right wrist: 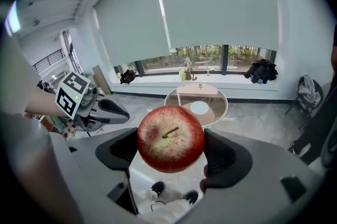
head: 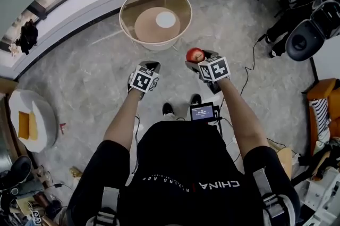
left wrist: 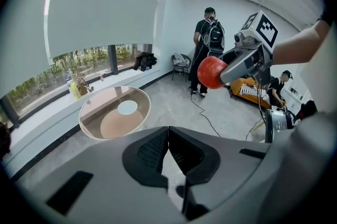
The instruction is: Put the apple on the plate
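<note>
A red apple (right wrist: 170, 138) with a brown stem is clamped between the jaws of my right gripper (right wrist: 169, 150), held in the air above the floor. The head view shows the same apple (head: 195, 55) at the tip of the right gripper (head: 197, 63), and the left gripper view shows the apple (left wrist: 210, 71) at upper right. My left gripper (left wrist: 168, 153) has its jaws pressed together with nothing between them; in the head view the left gripper (head: 149, 68) is level with the right one. A small white plate (head: 166, 19) lies on a round glass table (head: 128, 8) a little ahead of both grippers.
The round glass table (right wrist: 220, 96) stands by a long white window ledge (head: 69, 4) with bottles. A person (left wrist: 207, 49) with a backpack stands at the far wall. Cables (head: 249, 73) trail over the floor at right; an orange seat (head: 325, 97) and clutter are at the right edge.
</note>
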`<action>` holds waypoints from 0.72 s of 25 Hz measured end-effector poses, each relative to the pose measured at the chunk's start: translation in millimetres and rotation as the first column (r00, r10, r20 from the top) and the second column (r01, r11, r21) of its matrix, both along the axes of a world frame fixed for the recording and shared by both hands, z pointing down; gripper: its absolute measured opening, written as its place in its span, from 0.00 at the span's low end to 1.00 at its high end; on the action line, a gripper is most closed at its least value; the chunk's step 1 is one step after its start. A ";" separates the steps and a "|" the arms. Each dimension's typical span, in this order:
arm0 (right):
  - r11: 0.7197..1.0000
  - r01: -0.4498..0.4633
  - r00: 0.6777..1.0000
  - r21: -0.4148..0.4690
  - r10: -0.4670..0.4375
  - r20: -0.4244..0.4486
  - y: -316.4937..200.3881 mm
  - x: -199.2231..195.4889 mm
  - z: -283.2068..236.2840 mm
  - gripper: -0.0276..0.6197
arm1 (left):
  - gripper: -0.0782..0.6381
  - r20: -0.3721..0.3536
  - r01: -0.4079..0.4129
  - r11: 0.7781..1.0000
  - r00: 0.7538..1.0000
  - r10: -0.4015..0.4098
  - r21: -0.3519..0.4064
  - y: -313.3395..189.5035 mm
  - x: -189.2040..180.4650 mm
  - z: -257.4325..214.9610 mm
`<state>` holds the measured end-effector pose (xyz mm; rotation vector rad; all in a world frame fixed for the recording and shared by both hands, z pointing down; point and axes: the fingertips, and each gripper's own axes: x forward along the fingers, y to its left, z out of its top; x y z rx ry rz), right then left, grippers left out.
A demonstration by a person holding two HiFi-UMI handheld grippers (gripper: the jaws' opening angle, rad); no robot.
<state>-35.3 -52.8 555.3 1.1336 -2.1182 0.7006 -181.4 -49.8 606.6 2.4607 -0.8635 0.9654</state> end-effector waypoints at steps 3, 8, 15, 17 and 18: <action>1.000 -0.016 1.000 -0.007 0.016 0.003 -24.9 2.6 3.6 0.68 | 0.13 -0.002 -0.006 1.000 1.000 0.006 -0.002 -28.8 5.6 2.4; 0.999 0.047 0.999 -0.015 -0.047 0.007 -72.7 -0.9 15.5 0.68 | 0.13 -0.001 0.016 1.000 1.000 -0.016 -0.001 -80.5 19.2 -1.0; 0.991 0.135 0.990 0.000 -0.135 0.032 -177.3 3.5 14.9 0.68 | 0.13 0.022 0.076 0.997 0.997 -0.076 0.000 -176.4 38.6 -8.0; 0.986 0.167 0.985 -0.001 -0.167 0.034 -202.1 10.6 11.3 0.68 | 0.13 0.037 0.089 0.996 0.995 -0.089 0.004 -203.2 46.8 -12.1; 0.983 0.183 0.983 -0.005 -0.183 0.031 -214.1 16.6 10.2 0.68 | 0.13 0.044 0.096 0.995 0.994 -0.096 0.006 -216.1 52.9 -14.9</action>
